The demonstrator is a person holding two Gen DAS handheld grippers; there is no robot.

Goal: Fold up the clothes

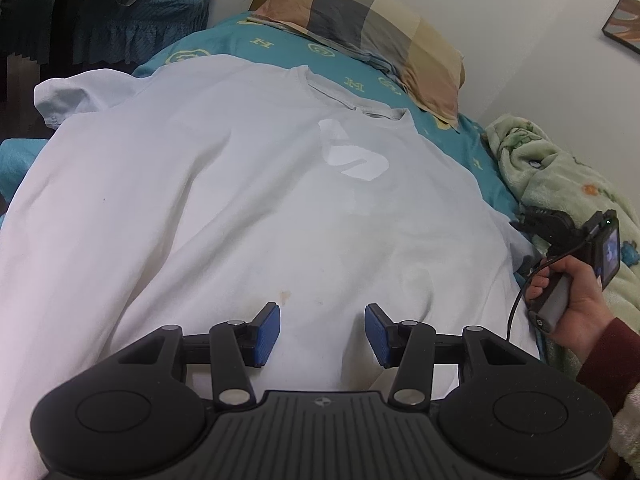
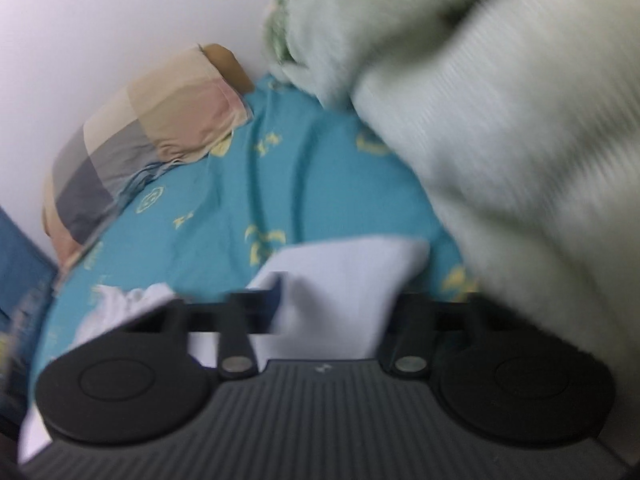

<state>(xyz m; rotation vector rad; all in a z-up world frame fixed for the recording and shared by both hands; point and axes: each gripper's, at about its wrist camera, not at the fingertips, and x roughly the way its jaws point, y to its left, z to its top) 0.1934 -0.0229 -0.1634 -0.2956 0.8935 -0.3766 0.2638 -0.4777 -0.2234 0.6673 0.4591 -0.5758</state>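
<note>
Left gripper point(image 1: 322, 334) hangs jaws apart, low in frame, over a spread, faintly stained white T-shirt point(image 1: 224, 200); right gripper point(image 2: 334, 308) is blurred, its grip on the white cloth unclear.

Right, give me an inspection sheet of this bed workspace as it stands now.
Surface: bed with teal patterned sheet, mostly covered.
Job's things: white T-shirt spread flat, collar toward the pillow, small stain near the hem; its right sleeve lies between the right gripper's jaws.
Clutter: checked pillow at the head; green fleece blanket along the wall side.
Grippers: left gripper open above the hem, holding nothing; right gripper at the sleeve, view blurred, closure unclear.
Cables: black cable hanging from the right gripper's handle.
Surroundings: blue-covered furniture with a grey garment, picture frame on a white wall.
</note>
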